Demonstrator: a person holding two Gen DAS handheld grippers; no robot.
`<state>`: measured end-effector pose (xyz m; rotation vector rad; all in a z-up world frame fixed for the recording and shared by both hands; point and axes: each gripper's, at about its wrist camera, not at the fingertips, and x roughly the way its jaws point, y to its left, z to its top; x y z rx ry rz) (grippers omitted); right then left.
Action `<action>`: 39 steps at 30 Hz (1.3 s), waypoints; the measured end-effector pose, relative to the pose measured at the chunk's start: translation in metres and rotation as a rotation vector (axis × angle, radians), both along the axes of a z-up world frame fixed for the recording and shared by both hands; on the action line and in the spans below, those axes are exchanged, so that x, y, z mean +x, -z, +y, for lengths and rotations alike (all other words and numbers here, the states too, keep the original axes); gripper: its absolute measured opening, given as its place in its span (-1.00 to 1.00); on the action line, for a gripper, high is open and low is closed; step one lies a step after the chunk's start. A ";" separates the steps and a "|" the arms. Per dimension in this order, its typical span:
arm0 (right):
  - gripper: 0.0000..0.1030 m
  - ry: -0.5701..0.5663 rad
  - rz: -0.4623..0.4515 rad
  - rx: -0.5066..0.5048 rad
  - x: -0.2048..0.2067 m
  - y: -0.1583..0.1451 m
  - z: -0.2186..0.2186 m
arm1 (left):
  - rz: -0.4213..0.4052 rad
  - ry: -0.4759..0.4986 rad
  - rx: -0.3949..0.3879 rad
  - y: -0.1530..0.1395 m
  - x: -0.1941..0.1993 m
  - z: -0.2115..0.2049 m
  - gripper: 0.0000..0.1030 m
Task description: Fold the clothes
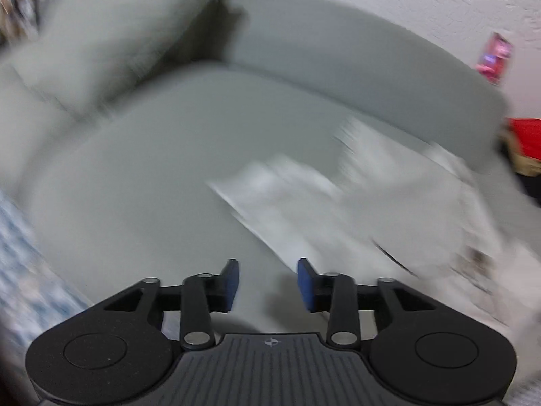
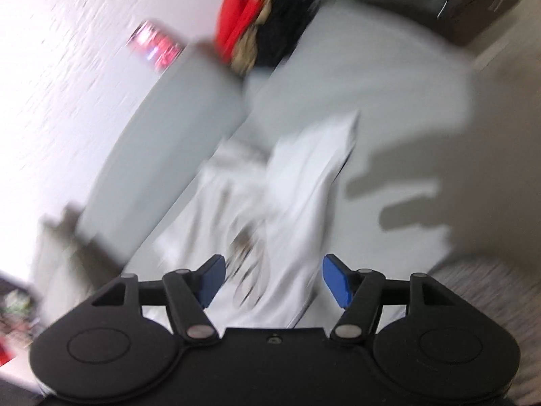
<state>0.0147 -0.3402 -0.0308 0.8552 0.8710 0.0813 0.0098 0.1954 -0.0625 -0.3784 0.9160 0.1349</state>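
A white garment [image 1: 355, 203] with a dark print lies rumpled on the grey sofa seat [image 1: 152, 176], to the right of centre in the left wrist view. My left gripper [image 1: 268, 284] is open and empty, just above the seat at the garment's near left edge. In the right wrist view the same white garment [image 2: 287, 203] lies spread ahead of my right gripper [image 2: 272, 280], which is open and empty right over its near part. Both views are motion-blurred.
A grey backrest [image 1: 355, 54] and a loose cushion [image 1: 111, 40] bound the seat. A pile of red, tan and black clothes [image 2: 260, 23] sits at the sofa's far end. A pink object [image 2: 155, 47] hangs on the white wall. A patterned blue-white cloth [image 1: 20, 270] lies at the left.
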 end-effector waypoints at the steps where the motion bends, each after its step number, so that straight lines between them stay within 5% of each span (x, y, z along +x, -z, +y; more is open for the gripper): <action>1: 0.20 -0.020 0.008 0.038 0.000 0.010 0.007 | 0.016 0.026 -0.066 0.009 -0.002 -0.007 -0.27; 5: -0.09 0.024 0.061 0.083 0.010 0.052 0.021 | 0.082 0.015 -0.195 0.040 0.000 -0.020 -0.28; 8: -0.10 0.111 0.070 0.045 0.020 0.073 0.016 | 0.078 -0.003 -0.278 0.049 -0.001 -0.018 -0.25; 13: 0.03 0.135 0.001 0.031 0.046 0.097 0.008 | 0.052 -0.005 -0.323 0.049 -0.005 -0.020 -0.21; 20: 0.14 0.124 -0.058 0.208 0.063 0.124 -0.004 | 0.023 0.017 -0.328 0.052 -0.002 -0.020 -0.14; 22: 0.00 0.096 -0.065 0.241 0.062 0.127 -0.003 | 0.016 0.021 -0.325 0.052 -0.002 -0.020 -0.13; 26: -0.78 0.124 -0.060 0.320 0.049 0.133 -0.011 | 0.007 0.022 -0.333 0.052 -0.003 -0.017 -0.13; 30: -0.88 0.151 -0.122 0.319 0.036 0.113 -0.012 | 0.005 0.024 -0.341 0.051 -0.005 -0.015 -0.13; 35: -0.81 0.258 -0.050 0.110 0.026 0.078 -0.009 | 0.015 0.031 -0.332 0.048 -0.005 -0.015 -0.13; 37: -0.59 0.257 0.036 0.146 0.029 0.079 -0.013 | 0.016 0.037 -0.322 0.045 -0.007 -0.016 -0.14; 39: -0.16 0.208 0.075 0.210 0.024 0.083 -0.013 | 0.013 0.040 -0.316 0.043 -0.011 -0.016 -0.14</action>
